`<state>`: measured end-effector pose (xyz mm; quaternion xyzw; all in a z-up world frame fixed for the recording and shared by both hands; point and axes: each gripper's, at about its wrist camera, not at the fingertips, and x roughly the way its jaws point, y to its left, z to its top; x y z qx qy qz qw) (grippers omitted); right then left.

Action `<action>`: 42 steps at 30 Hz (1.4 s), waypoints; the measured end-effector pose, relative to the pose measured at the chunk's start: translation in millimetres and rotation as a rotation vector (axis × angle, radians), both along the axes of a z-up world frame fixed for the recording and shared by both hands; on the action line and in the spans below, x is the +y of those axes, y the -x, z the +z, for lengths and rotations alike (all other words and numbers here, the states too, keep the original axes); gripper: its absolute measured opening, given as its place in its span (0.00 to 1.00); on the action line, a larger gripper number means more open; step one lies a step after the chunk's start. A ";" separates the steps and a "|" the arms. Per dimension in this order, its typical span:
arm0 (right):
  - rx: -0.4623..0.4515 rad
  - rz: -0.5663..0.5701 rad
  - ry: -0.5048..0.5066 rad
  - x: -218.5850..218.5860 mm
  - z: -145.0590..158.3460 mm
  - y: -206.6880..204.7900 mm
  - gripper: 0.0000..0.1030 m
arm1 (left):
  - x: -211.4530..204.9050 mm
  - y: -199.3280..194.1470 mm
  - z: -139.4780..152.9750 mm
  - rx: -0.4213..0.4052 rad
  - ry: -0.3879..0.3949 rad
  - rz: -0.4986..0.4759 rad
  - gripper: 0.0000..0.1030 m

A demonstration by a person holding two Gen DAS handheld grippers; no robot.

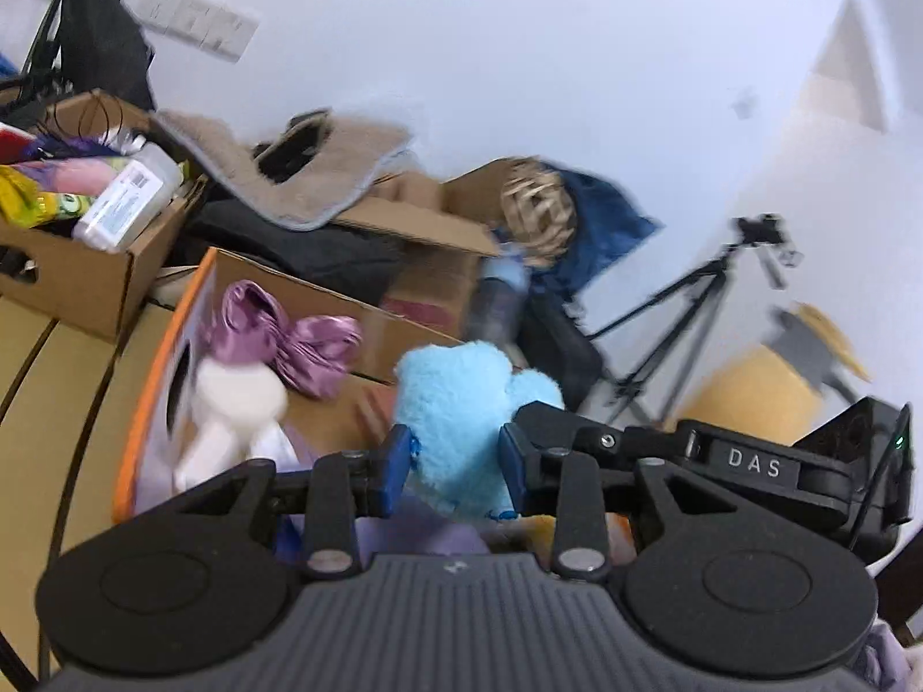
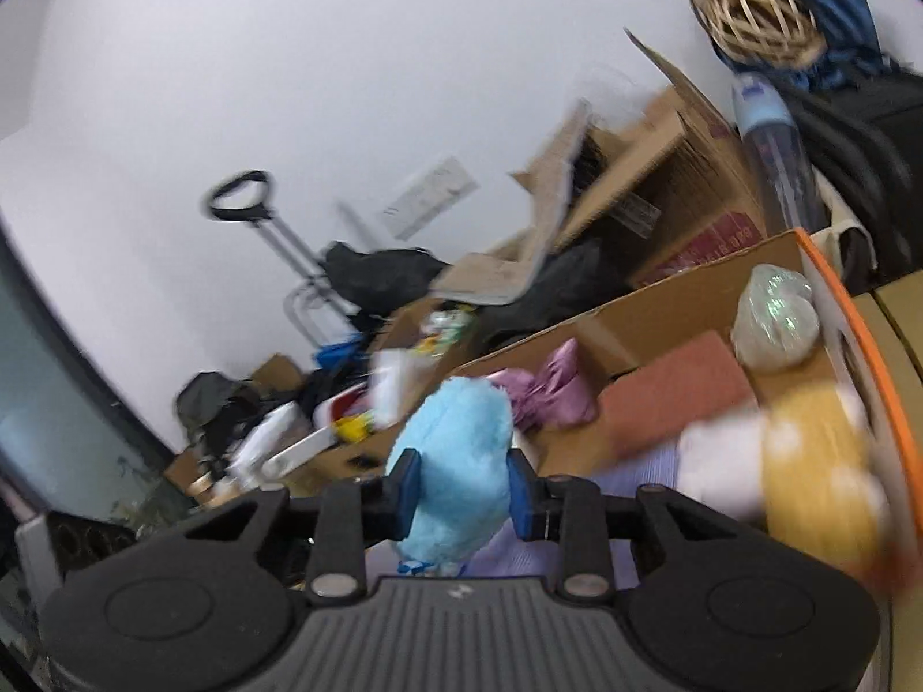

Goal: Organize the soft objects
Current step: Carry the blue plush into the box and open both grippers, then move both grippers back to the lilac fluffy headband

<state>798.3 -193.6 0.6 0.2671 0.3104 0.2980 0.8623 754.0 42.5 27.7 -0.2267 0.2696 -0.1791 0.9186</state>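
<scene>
A light blue plush toy (image 1: pixel 461 427) sits between the blue pads of my left gripper (image 1: pixel 456 461), which is shut on it. The same plush (image 2: pixel 456 461) also sits between the pads of my right gripper (image 2: pixel 464 496), shut on it too. The right gripper's black body (image 1: pixel 750 461) shows at the right of the left wrist view. Both hold the plush above an orange-rimmed cardboard box (image 1: pixel 167 357) (image 2: pixel 854 311). In the box lie a purple satin bow (image 1: pixel 300 340) (image 2: pixel 548 386), a white soft toy (image 1: pixel 231 409), a yellow soft item (image 2: pixel 819 461) and a clear bag (image 2: pixel 776 317).
Cardboard boxes (image 1: pixel 86 271) full of clutter, a beige mat (image 1: pixel 311 167), a wicker ball (image 1: pixel 536 202) on blue cloth and a tripod (image 1: pixel 692 317) stand behind. A trolley handle (image 2: pixel 239 196) leans by the white wall.
</scene>
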 end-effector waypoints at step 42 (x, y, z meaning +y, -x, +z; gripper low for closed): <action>-0.162 -0.206 0.186 -83.3 -62.5 325.4 0.66 | -64.7 311.7 -11.6 -0.134 -0.374 0.137 0.62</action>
